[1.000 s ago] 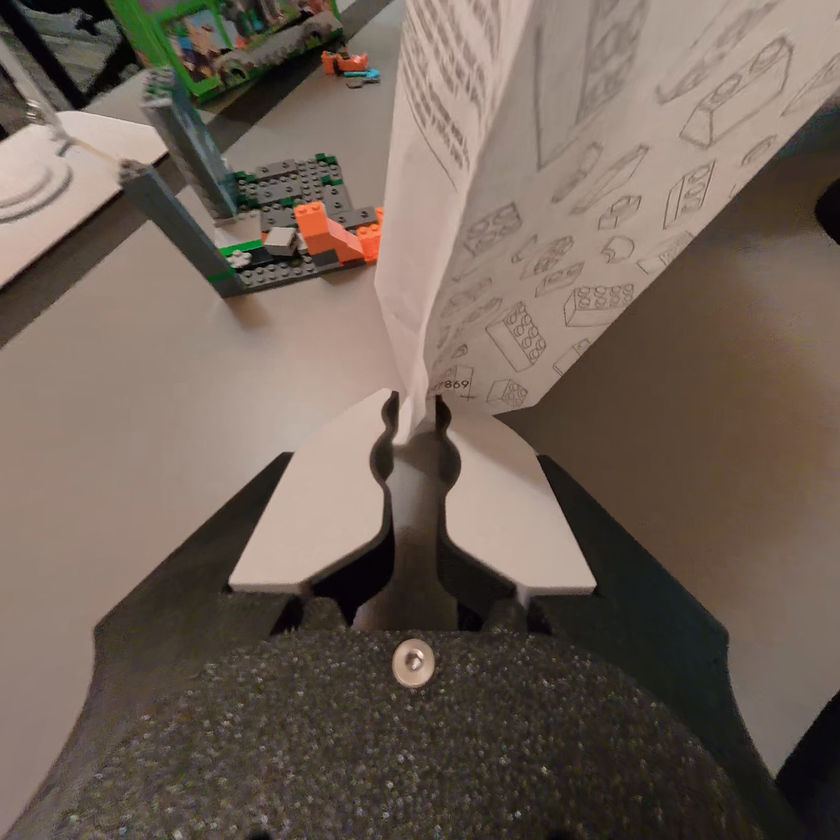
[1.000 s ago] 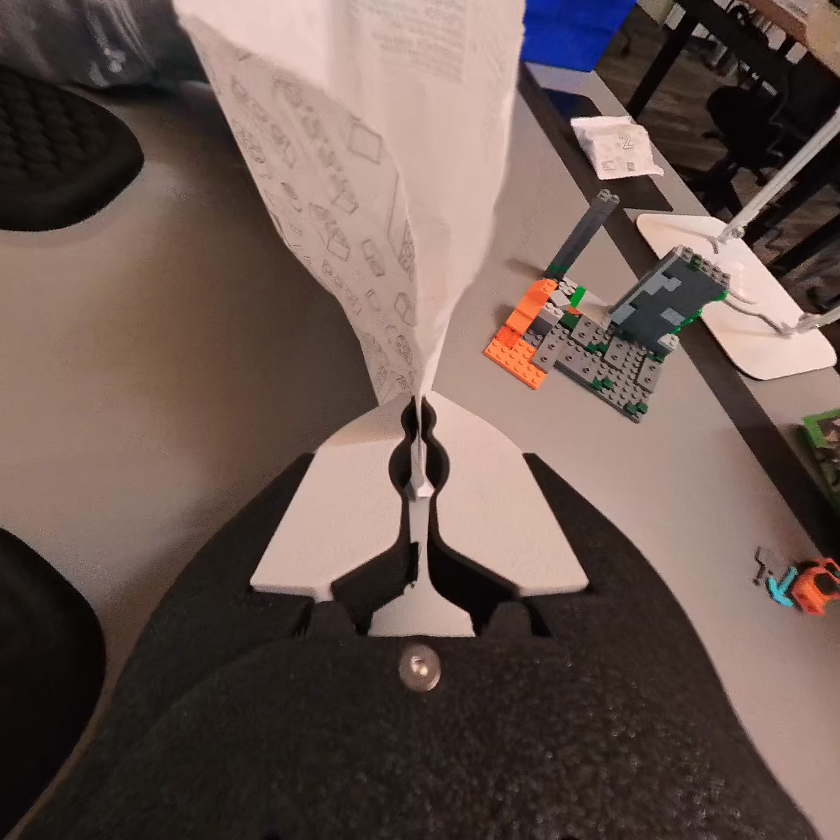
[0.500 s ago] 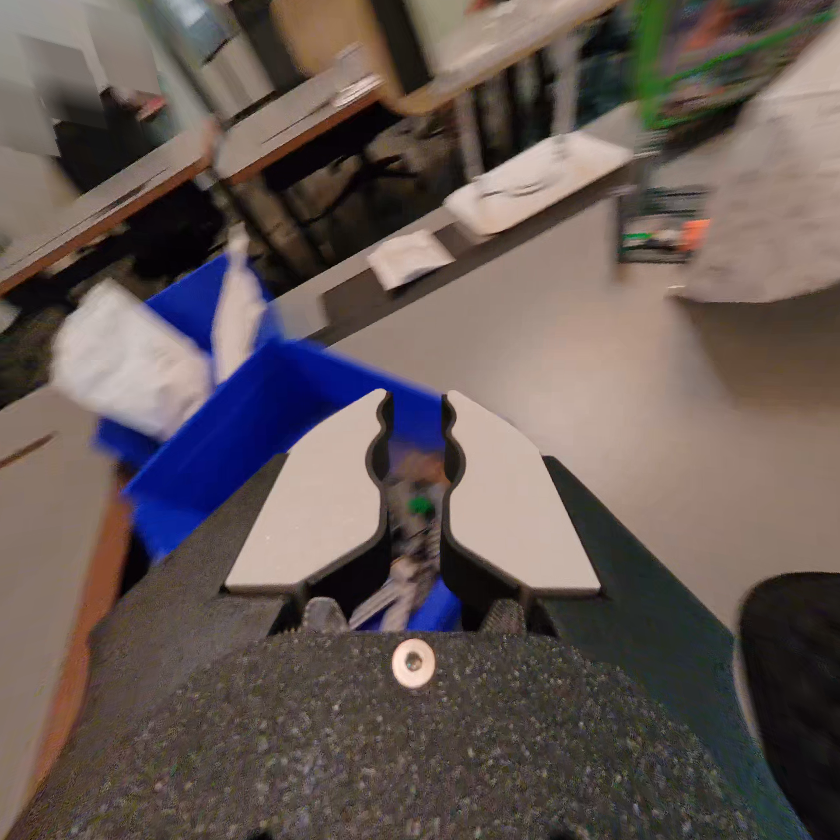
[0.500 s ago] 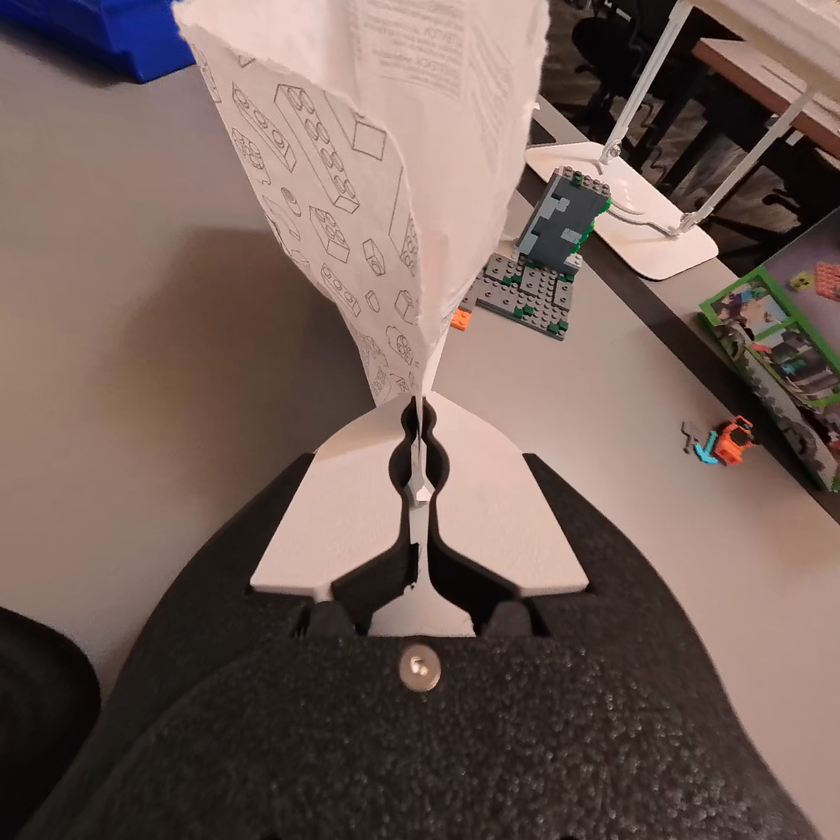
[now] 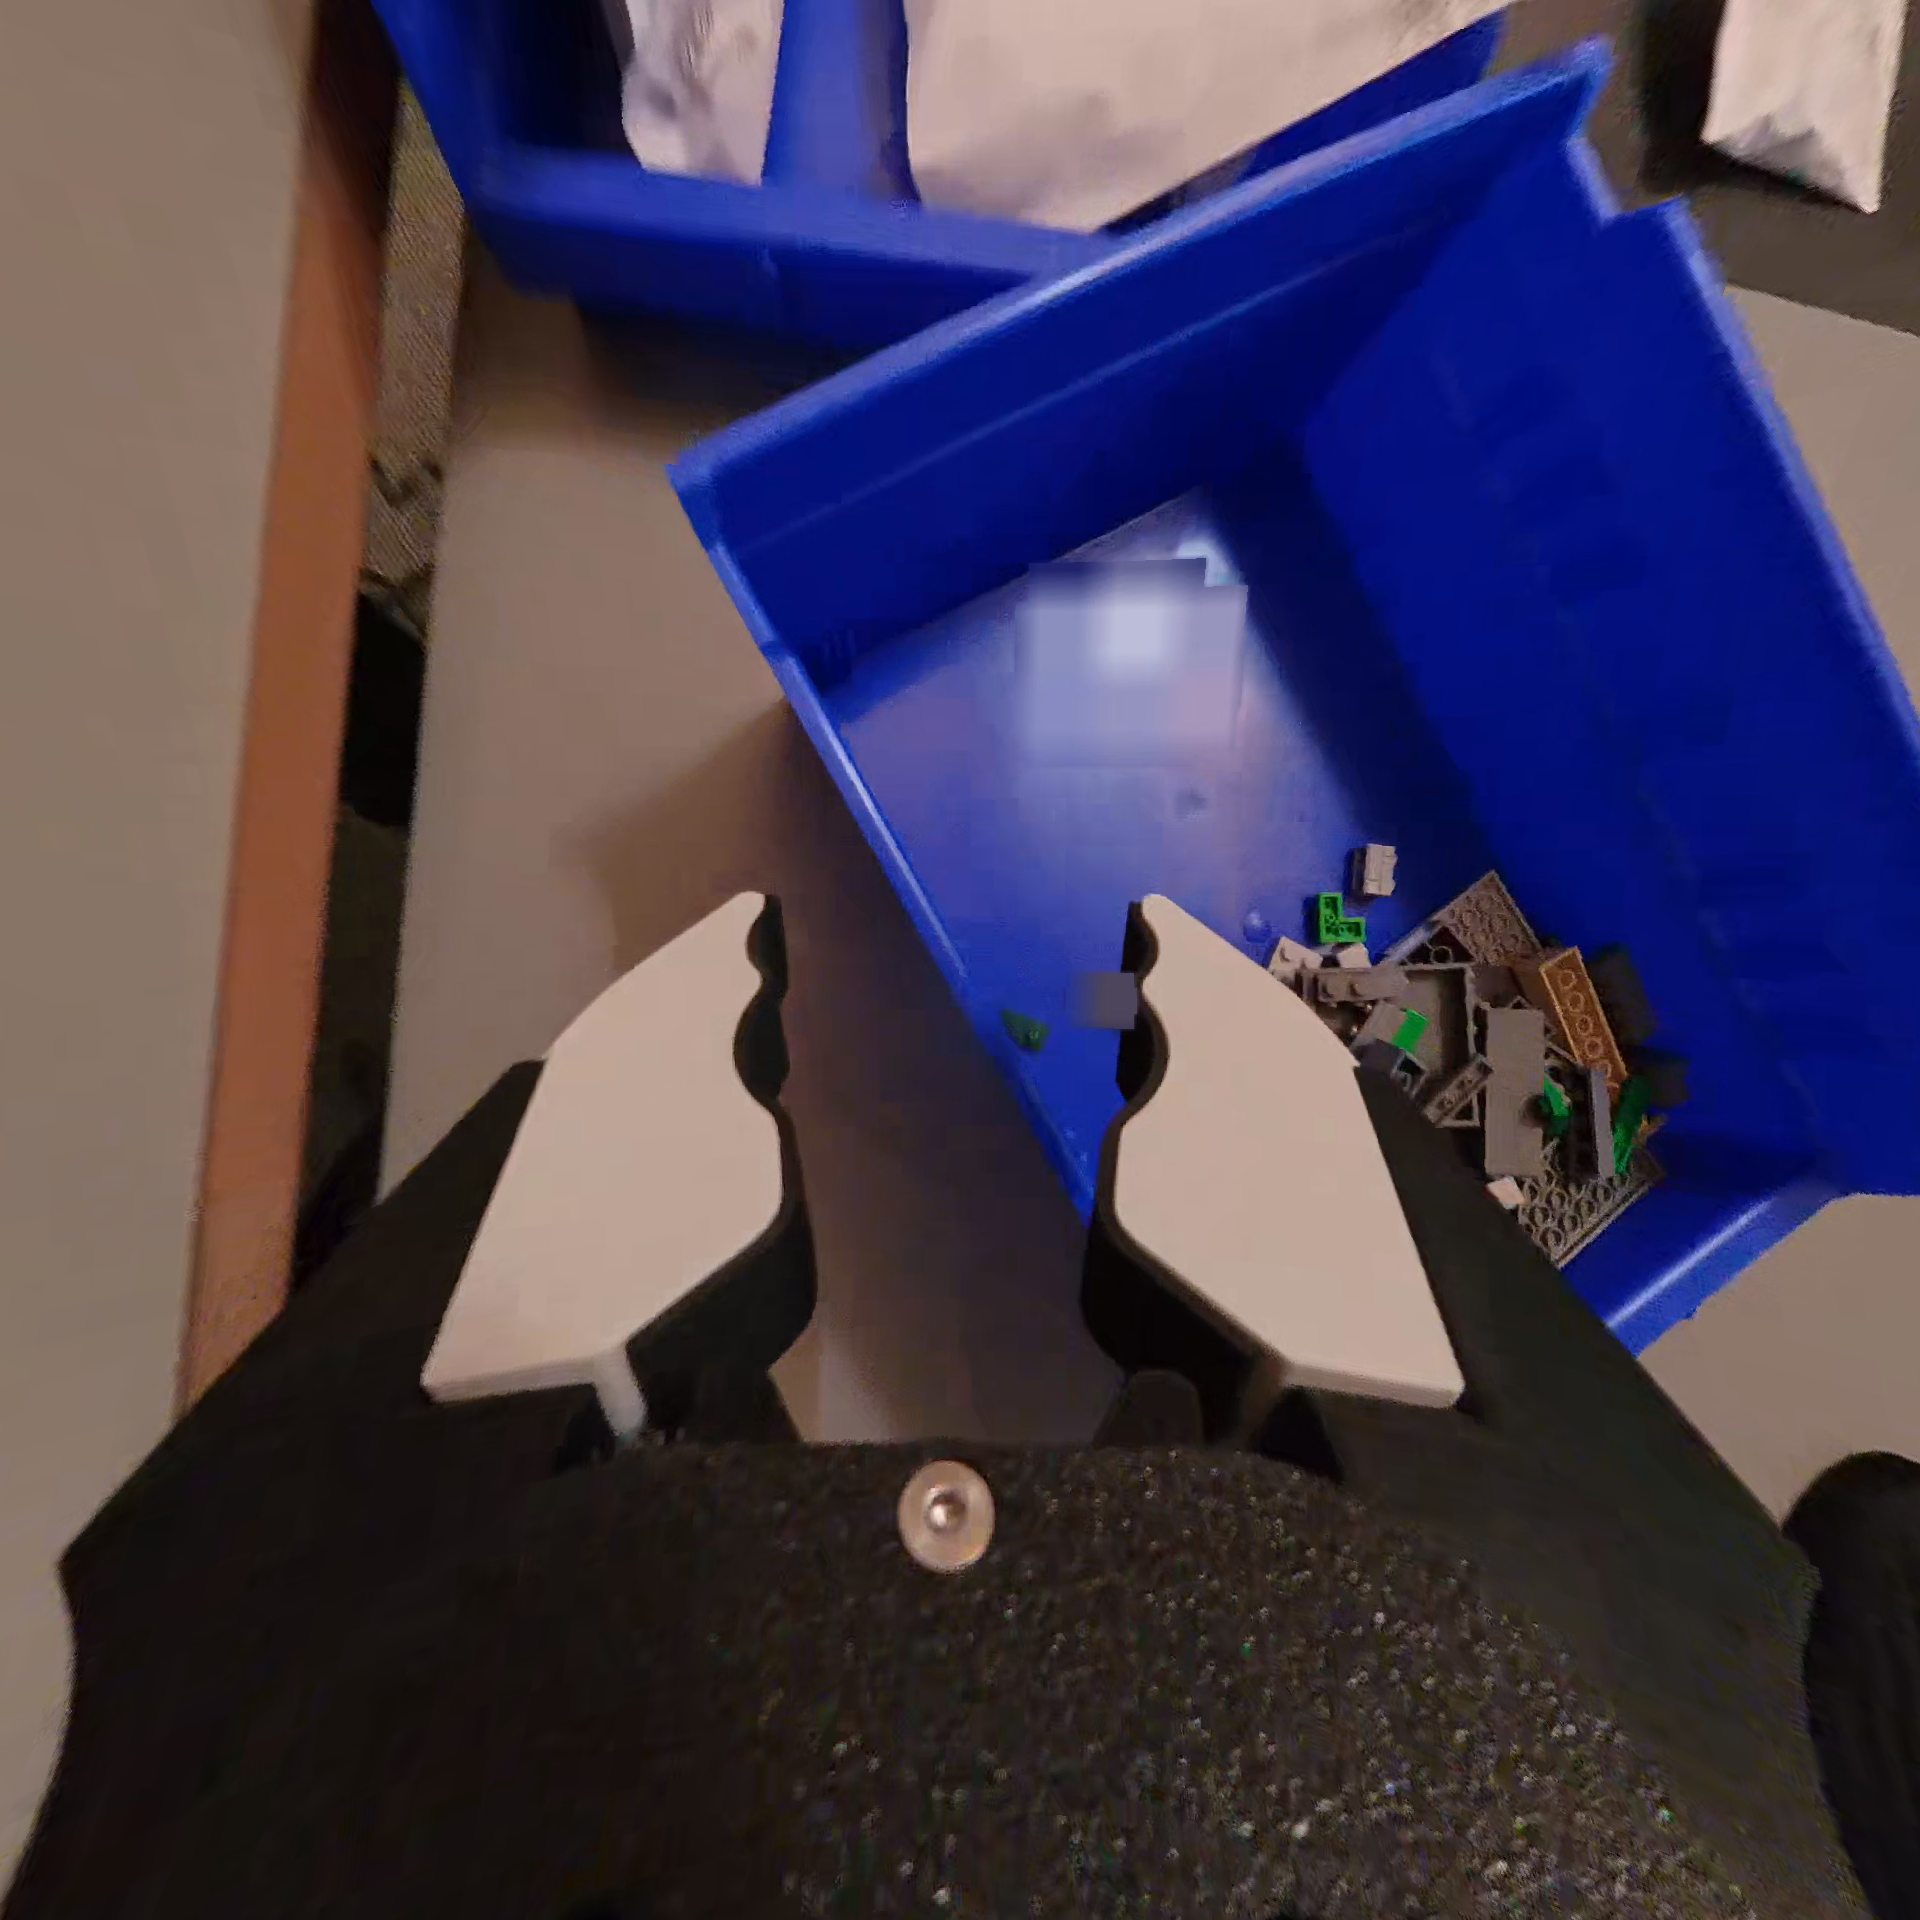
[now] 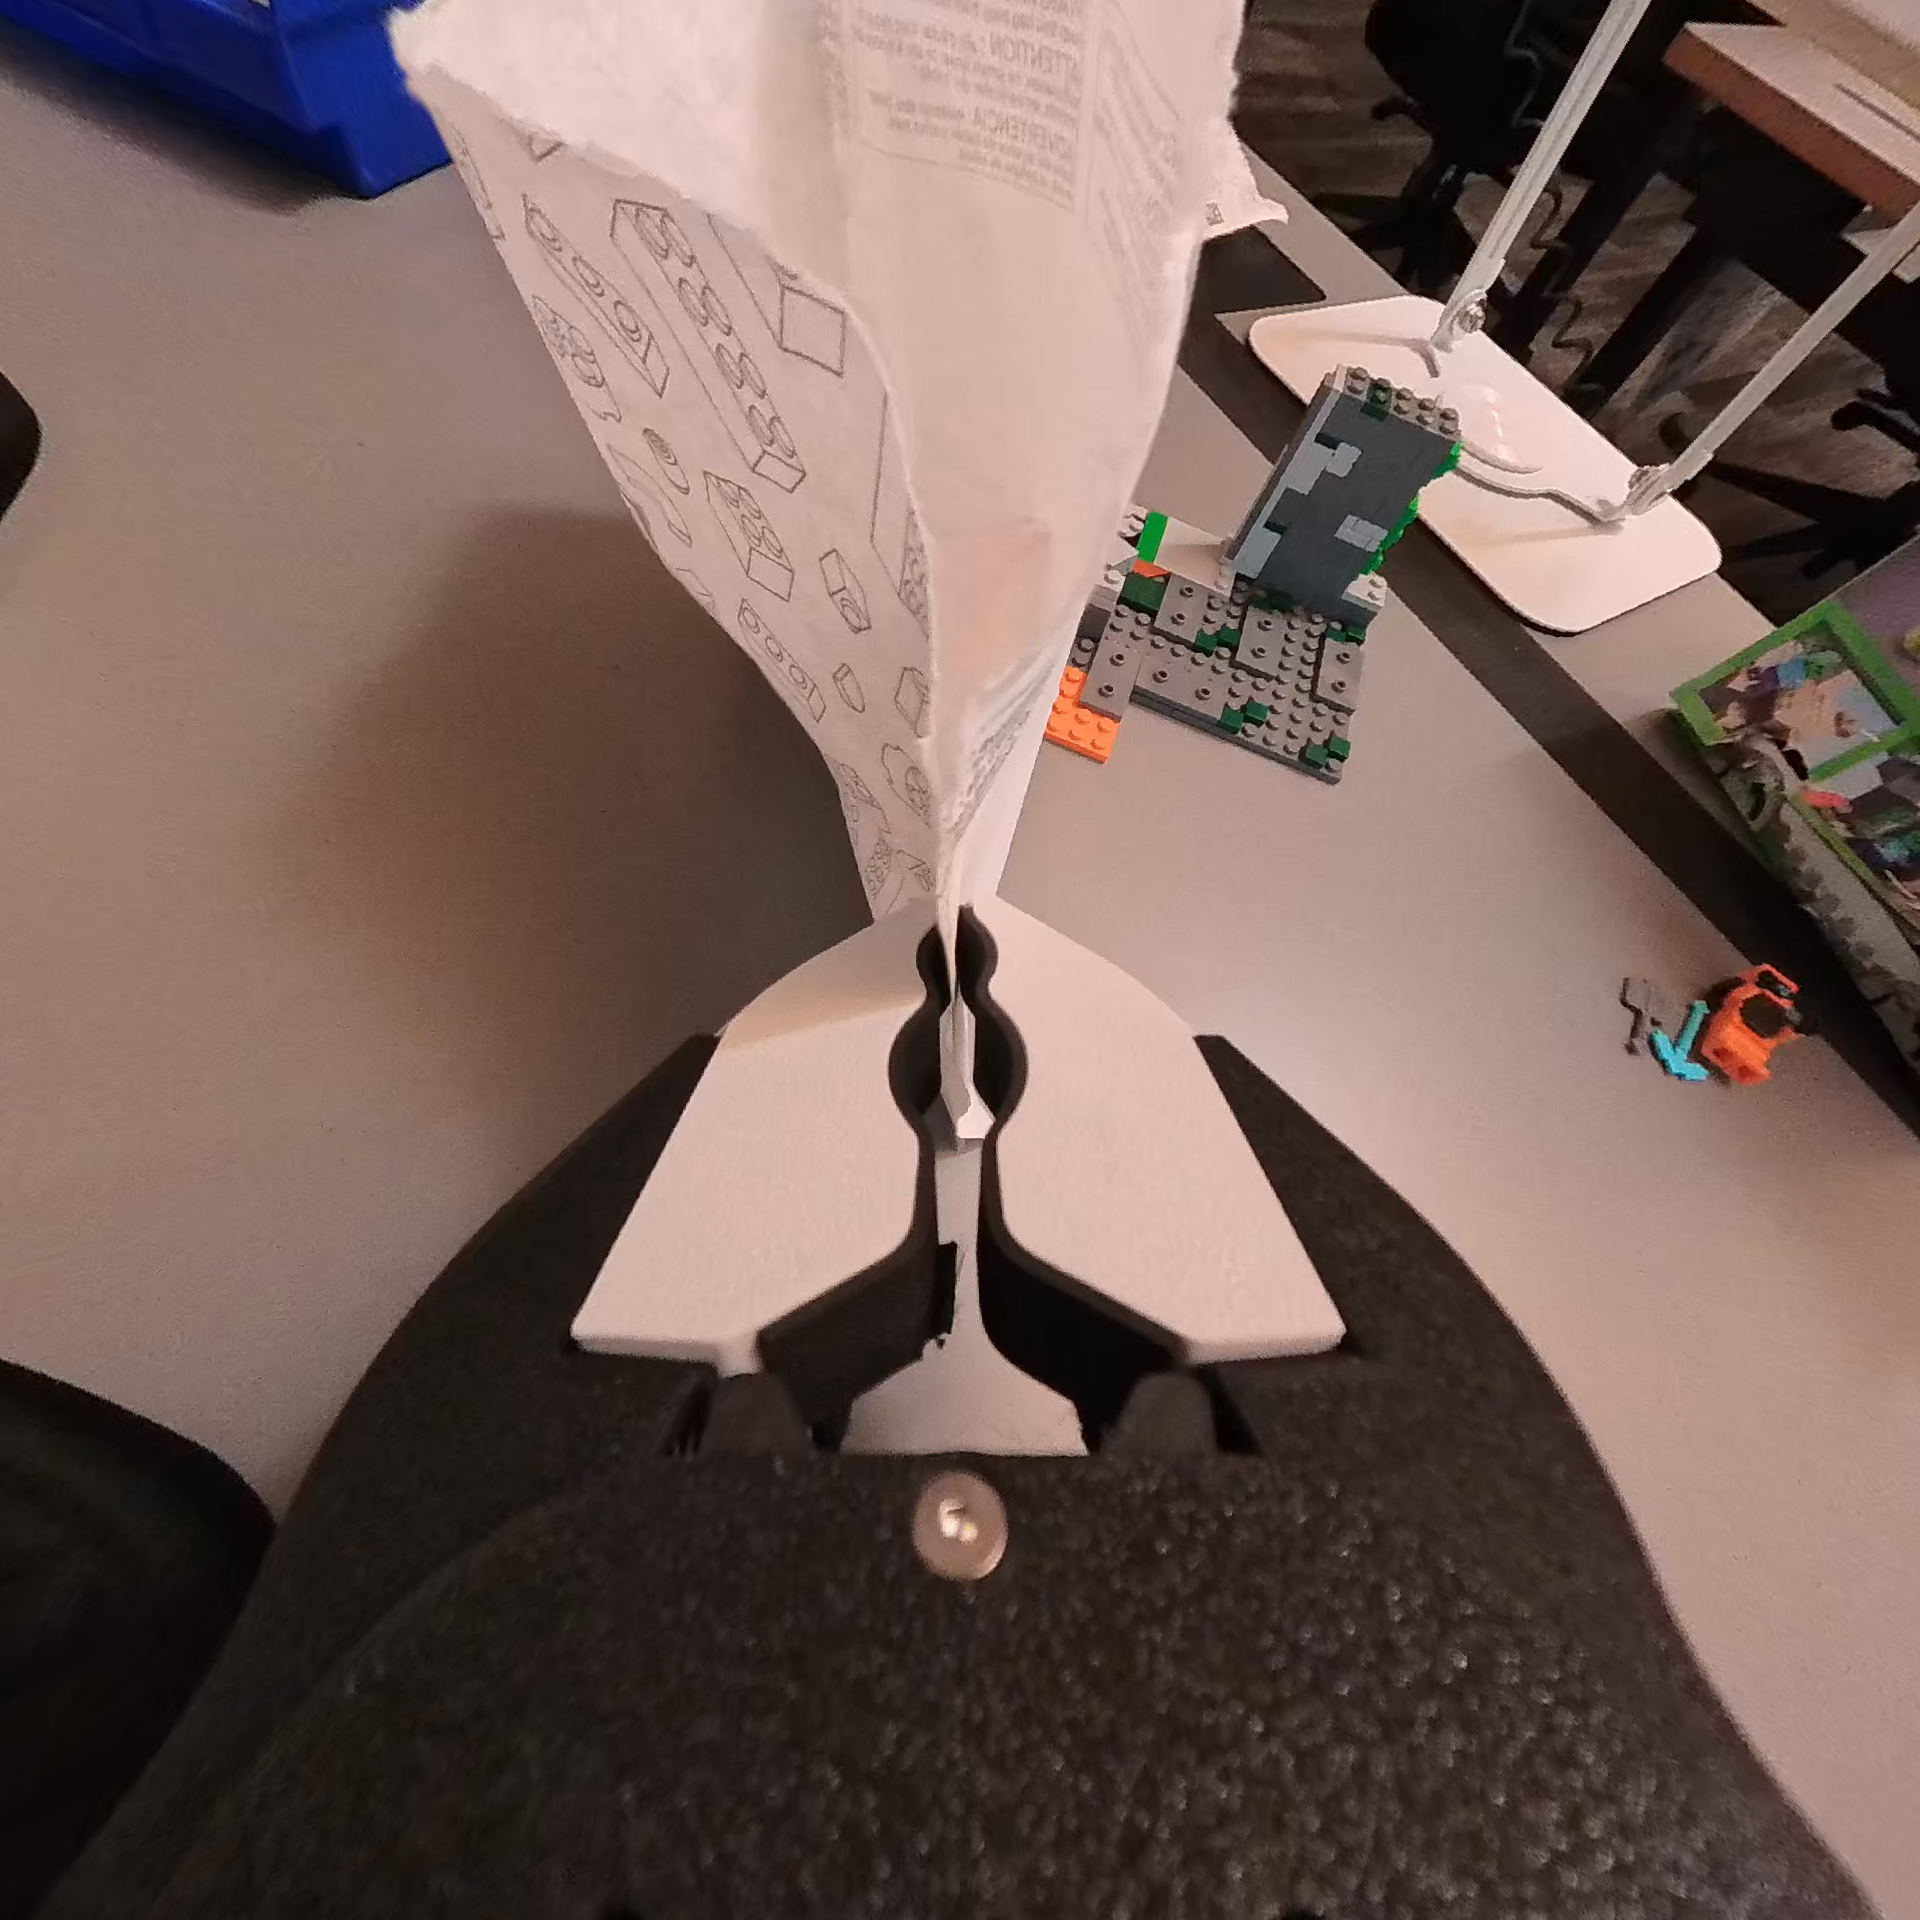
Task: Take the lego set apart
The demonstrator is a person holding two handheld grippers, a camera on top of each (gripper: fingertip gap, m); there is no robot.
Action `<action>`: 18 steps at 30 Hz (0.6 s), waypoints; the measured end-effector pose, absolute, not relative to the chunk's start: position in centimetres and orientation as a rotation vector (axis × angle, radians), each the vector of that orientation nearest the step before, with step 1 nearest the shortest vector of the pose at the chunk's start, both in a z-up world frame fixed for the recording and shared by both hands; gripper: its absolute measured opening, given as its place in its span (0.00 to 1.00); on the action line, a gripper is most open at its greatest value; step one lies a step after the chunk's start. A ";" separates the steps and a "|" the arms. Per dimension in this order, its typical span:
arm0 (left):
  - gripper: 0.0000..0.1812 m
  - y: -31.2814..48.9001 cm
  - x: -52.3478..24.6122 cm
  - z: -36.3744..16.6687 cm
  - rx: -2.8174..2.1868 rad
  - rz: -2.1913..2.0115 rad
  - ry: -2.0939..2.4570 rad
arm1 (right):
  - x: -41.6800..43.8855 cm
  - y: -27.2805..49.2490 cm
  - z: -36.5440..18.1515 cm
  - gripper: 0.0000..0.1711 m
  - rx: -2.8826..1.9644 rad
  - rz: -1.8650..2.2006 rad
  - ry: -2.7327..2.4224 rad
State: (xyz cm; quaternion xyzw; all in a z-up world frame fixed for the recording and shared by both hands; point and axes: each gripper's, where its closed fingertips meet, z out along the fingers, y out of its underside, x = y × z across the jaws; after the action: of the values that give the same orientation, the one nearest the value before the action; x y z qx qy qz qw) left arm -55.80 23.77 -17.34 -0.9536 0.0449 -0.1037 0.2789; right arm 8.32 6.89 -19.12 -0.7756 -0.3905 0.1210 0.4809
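So we've got our left gripper [image 5: 951, 925] hanging over the near-left wall of the blue bin [image 5: 1091, 416], fingers spread wide apart with nothing between them, and that wall's edge runs right through the gap. Down in the bin's near-right corner sits a heap of loose lego pieces [image 5: 1496, 1049], mostly grey plates with a tan one and a few green bits, and a couple of strays, a green L-shaped piece [image 5: 1335, 920] and a small grey brick [image 5: 1377, 868], lie just beyond the heap. A second blue bin [image 5: 748, 239] sits behind the first one, touching its far wall, with white bags [image 5: 1039, 94] in it, though that part is blurry. Over on the other side, our right gripper [image 6: 956, 935] has its fingers squeezed together on the bottom corner of a white paper bag [image 6: 831, 364] printed with little brick drawings, and the bag stands up from the tips and fans out wide. The lego set [image 6: 1262, 613] itself sits on the grey table [image 6: 364, 675] just beyond and to the right of the bag: a grey studded baseplate with green bits, an orange plate at its near-left corner, and a grey wall section standing upright at the back. Right behind the set is a white lamp base [image 6: 1507, 488]. Well to the right of the set, near the table edge, lie a small orange-and-teal figure [image 6: 1725, 1029] and the set's green-framed box [image 6: 1818, 748].
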 end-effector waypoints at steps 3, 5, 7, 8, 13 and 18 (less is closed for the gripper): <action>0.36 24.4 -55.8 -19.9 -2.648 -0.325 0.071 | 8.4 6.8 -19.1 0.00 -1.887 0.296 -0.963; 0.32 24.6 -55.5 -21.3 -2.707 -0.330 0.060 | 8.4 6.9 -19.1 0.00 -1.889 0.297 -0.966; 0.25 24.3 -55.1 -22.5 -2.773 -0.310 0.073 | 8.3 7.0 -19.1 0.00 -1.892 0.290 -0.972; 0.19 24.4 -54.6 -22.8 -2.791 -0.326 0.066 | 8.3 7.1 -19.1 0.00 -1.893 0.287 -0.975; 0.05 24.5 -55.4 -23.3 -2.827 -0.187 -0.010 | 8.1 7.2 -19.1 0.00 -1.893 0.293 -0.977; 0.03 23.2 -55.1 -21.8 -2.852 -0.102 0.042 | 8.1 7.1 -19.1 0.00 -1.900 0.332 -0.963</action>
State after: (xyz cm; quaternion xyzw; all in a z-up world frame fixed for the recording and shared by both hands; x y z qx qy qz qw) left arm -55.10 23.20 -21.82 -0.9889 0.0146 -0.0354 0.1433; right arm 8.10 7.12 -19.15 -0.7763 -0.3936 0.1357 0.4732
